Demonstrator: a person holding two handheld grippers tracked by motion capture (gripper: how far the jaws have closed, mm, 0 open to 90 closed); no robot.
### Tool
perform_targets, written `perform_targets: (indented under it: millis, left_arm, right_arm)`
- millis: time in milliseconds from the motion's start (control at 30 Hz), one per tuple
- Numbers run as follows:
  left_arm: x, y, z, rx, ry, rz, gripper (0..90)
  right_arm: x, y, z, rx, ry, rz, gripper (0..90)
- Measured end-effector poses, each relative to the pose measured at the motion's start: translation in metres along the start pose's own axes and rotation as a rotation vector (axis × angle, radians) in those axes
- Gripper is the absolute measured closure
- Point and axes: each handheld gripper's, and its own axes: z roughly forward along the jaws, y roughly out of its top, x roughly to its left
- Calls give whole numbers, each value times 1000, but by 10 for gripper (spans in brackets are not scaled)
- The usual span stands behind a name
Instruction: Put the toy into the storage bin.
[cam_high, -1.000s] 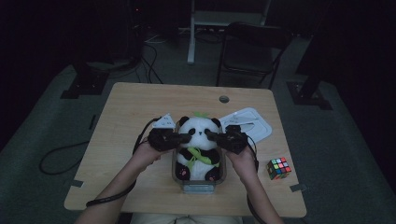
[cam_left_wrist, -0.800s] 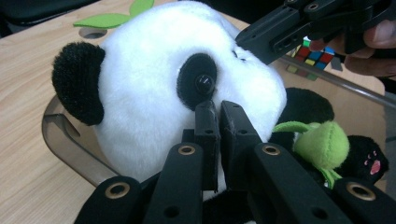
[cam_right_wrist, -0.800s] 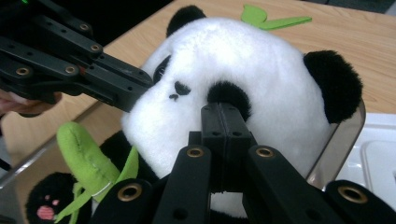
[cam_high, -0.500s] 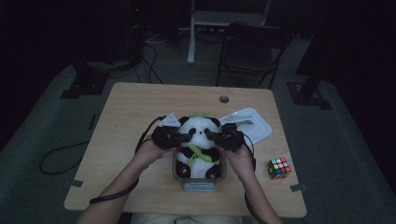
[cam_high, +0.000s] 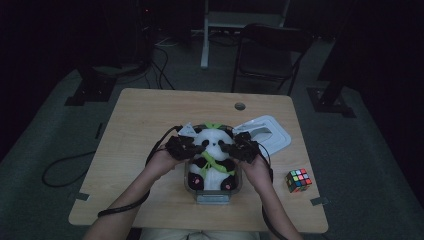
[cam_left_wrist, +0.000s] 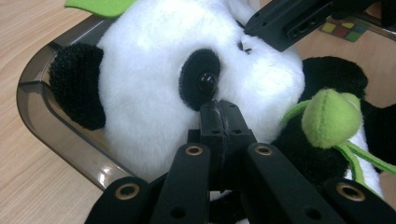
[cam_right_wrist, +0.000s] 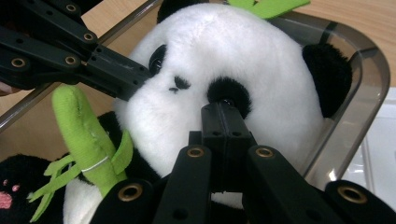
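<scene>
We see the panda toy (cam_high: 212, 157) sitting in a clear plastic box (cam_high: 212, 192) near the middle of the bench (cam_high: 150, 115), its white head rising above the box rim and its black legs pointing toward the person. It carries a green bamboo stalk (cam_right_wrist: 86, 135) across its chest, and a green leaf (cam_left_wrist: 95, 5) lies at the top of its head. In the left gripper view, the left tool (cam_left_wrist: 219, 108) has its jaws pressed together with nothing between them, and its tip touches the panda's face just below one black eye patch. In the right gripper view, the right tool (cam_right_wrist: 223, 108) likewise has its jaws closed flat on each other, its tip resting against the other eye patch. In the high view, the two tools meet the head from either side, each held in a hand (cam_high: 162, 161) whose forearm enters from the bottom edge. Beyond the box, to the person's right, lies a white lid (cam_high: 267, 132), flat on the bench. A colour cube (cam_high: 298, 180) stands well apart near the right edge. A pale object (cam_high: 186, 130) just behind the left tool is too dim to identify; it may be a scrap of packaging.
</scene>
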Motion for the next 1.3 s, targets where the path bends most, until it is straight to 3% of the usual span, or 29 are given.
perform_targets:
  millis: [100, 267, 367, 433, 567, 700, 867, 967, 1033, 1167, 1300]
  left_arm:
    - [-1, -1, -2, -16, -3, -8, 900]
    - [-1, 1, -17, -105, -40, -20, 899]
    - [0, 4, -22, -125, -41, -26, 897]
    - [1, 7, -23, -125, -19, -24, 897]
    - [4, 8, -22, -139, -21, -35, 893]
    - [5, 9, -22, -152, -30, -41, 840]
    - [4, 13, -23, -185, -30, -60, 605]
    - [4, 13, -23, -195, -27, -74, 574]
    - [3, 13, -22, -190, -26, -60, 589]
    - [2, 12, -19, -171, -44, -49, 678]
    - [3, 12, -15, -163, -50, -52, 714]
  right_arm:
    - [-1, 0, -1, -6, 9, 7, 900]
    - [-3, 4, -10, -27, 25, 26, 900]
    - [0, 9, -16, -48, -5, 9, 895]
    - [1, 12, -17, -71, -40, -7, 876]
    - [1, 16, -16, -98, -23, -5, 870]
    - [3, 21, -15, -111, -13, -5, 839]
    - [4, 28, -16, -140, 12, 14, 759]
    - [6, 31, -16, -146, -2, 16, 703]
    - [5, 32, -14, -140, 2, 18, 703]
    - [4, 30, -10, -123, -12, 17, 825]
    - [4, 29, -4, -103, -30, 2, 855]
